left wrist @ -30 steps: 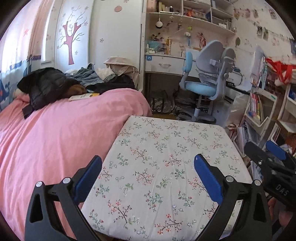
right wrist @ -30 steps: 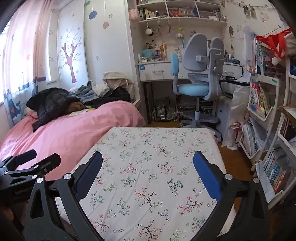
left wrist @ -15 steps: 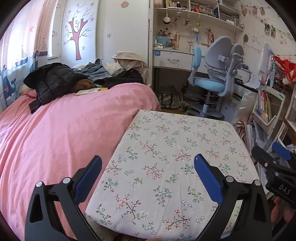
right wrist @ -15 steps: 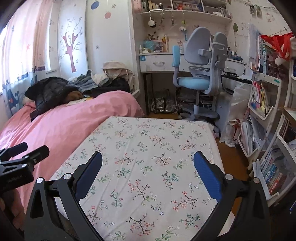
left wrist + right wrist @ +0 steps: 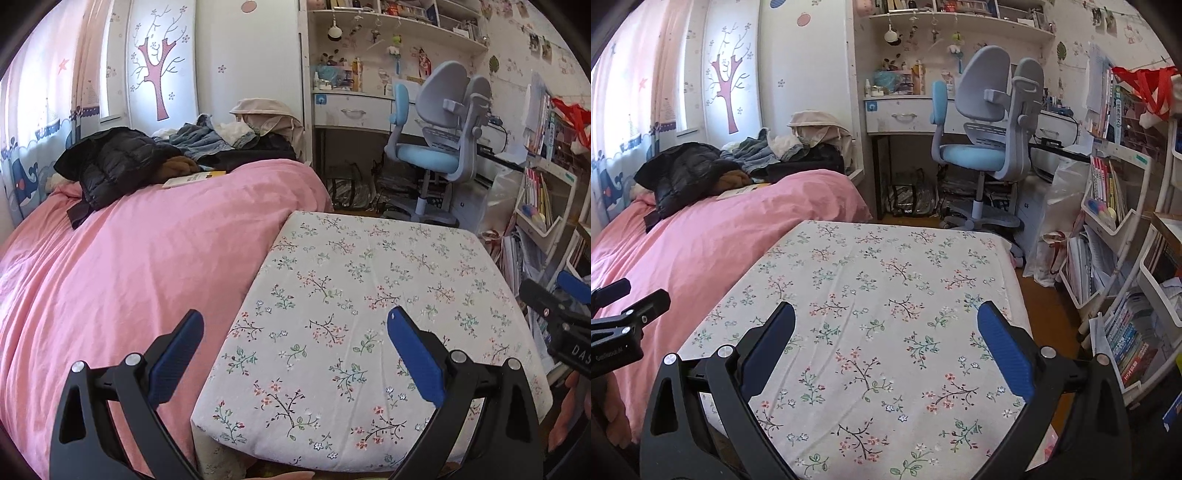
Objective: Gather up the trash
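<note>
A table under a white floral cloth fills the foreground of both wrist views; no trash shows on it. My left gripper hangs open above the cloth's near left corner, blue pads wide apart, nothing between them. My right gripper is open too, over the near half of the cloth, and holds nothing. The right gripper's black body shows at the right edge of the left wrist view; the left gripper's body shows at the left edge of the right wrist view.
A pink bed adjoins the table's left side, with a black jacket, clothes and a book piled at its far end. Behind stand a desk and a blue-grey swivel chair. Crowded bookshelves line the right wall.
Both grippers have pulled back and tilted slightly, so the table sits a little farther and lower in view. Both stayed open and empty.
</note>
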The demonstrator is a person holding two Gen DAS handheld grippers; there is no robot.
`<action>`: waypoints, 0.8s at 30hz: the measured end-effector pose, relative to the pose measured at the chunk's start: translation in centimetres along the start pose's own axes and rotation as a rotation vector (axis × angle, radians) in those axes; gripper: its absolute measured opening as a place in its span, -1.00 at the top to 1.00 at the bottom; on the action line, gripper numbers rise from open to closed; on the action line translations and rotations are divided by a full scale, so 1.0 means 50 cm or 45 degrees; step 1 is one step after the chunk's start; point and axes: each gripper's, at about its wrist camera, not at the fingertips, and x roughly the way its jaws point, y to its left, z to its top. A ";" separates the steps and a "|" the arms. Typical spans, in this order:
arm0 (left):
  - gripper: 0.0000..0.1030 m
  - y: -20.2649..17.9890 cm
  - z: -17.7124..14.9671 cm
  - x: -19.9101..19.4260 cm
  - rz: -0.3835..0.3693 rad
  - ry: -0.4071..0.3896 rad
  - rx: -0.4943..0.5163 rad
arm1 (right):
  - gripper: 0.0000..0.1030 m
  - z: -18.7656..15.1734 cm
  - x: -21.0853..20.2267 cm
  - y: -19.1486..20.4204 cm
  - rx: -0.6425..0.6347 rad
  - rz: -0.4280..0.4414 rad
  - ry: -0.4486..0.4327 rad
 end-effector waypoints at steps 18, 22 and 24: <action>-0.85 -0.015 -0.004 -0.017 -0.147 -0.039 0.021 | -0.85 -0.002 0.001 -0.001 -0.003 -0.016 0.006; -0.85 -0.021 -0.007 -0.020 -0.151 -0.048 0.037 | -0.85 -0.002 0.002 -0.001 -0.004 -0.015 0.006; -0.85 -0.021 -0.007 -0.020 -0.153 -0.048 0.040 | -0.85 -0.002 0.001 -0.001 -0.005 -0.015 0.005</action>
